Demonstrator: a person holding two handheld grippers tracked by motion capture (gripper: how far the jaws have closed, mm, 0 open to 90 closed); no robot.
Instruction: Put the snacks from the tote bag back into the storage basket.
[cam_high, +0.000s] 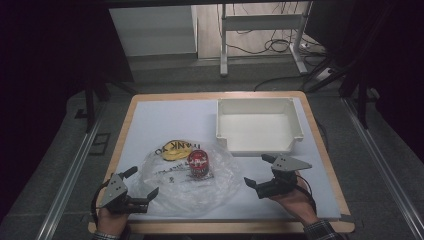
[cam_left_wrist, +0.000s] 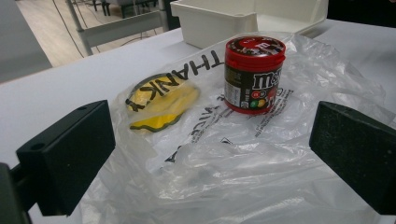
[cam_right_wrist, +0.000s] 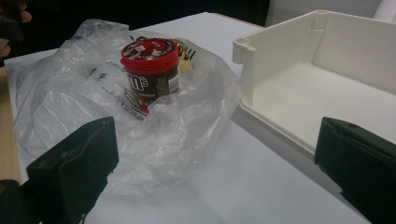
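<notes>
left tongs (cam_high: 140, 183): jaws apart, at the crinkled clear plastic bag's (cam_high: 200, 190) 8 o'clock edge.
right tongs (cam_high: 258, 171): spread wide, at its 3 o'clock.
red-lidded candy jar (cam_high: 198, 164): upright on the bag, mid-bench.
risk: tugging the film could topple the jar.

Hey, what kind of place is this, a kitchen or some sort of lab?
Likely a lab or recording workspace, not a kitchen: a wooden table under a white sheet, dark curtains around it, loose cables on the floor beyond, and a handheld tool in each hand.
</notes>
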